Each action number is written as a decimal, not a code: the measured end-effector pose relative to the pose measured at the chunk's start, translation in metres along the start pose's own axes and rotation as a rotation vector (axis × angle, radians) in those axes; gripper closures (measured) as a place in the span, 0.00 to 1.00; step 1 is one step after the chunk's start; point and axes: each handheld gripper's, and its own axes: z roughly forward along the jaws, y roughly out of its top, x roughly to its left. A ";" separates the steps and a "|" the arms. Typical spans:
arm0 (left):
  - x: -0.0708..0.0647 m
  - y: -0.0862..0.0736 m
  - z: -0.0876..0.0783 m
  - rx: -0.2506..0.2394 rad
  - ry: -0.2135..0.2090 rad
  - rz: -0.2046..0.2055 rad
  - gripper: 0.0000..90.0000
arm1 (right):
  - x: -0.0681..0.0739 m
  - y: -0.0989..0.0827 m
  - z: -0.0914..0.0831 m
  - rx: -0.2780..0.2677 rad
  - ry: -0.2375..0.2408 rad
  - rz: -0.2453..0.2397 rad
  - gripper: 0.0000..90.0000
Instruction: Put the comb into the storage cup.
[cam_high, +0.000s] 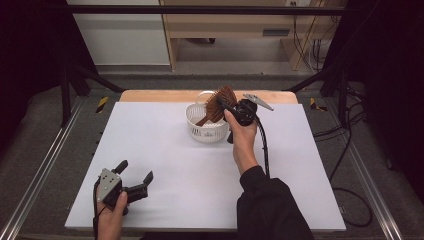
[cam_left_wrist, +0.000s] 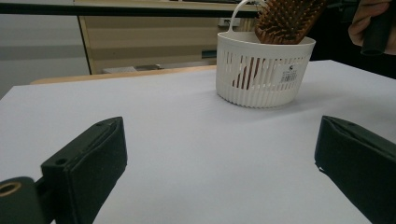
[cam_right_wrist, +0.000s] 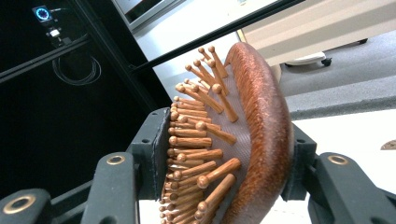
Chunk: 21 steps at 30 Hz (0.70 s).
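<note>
I am clamping the brown wooden paddle hairbrush (cam_right_wrist: 252, 140) by its head in my right hand-held gripper (cam_high: 231, 111), handle down inside the white slatted plastic basket (cam_high: 206, 131) on the tabletop (cam_high: 165, 150); my left hand-held gripper (cam_high: 135, 176) is resting unclenched, empty.

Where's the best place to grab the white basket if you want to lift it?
Probably the thin arched handle of the basket, reached from straight above. It stands above the rim on the side away from the hairbrush, which the right gripper holds over the other side.

Hairbrush (cam_high: 218, 103) in basket (cam_high: 202, 131) (handle down), table's (cam_high: 165, 150) far side.
</note>
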 end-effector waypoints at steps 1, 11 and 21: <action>0.000 0.000 0.000 0.000 0.000 0.000 0.03 | 0.000 0.000 0.000 0.002 -0.001 0.000 0.51; -0.001 0.000 0.000 0.002 -0.002 0.002 0.03 | -0.004 0.000 -0.001 0.013 -0.004 -0.004 0.50; -0.001 0.000 0.001 0.002 -0.005 0.003 0.03 | -0.009 -0.001 -0.003 0.019 -0.008 0.001 0.49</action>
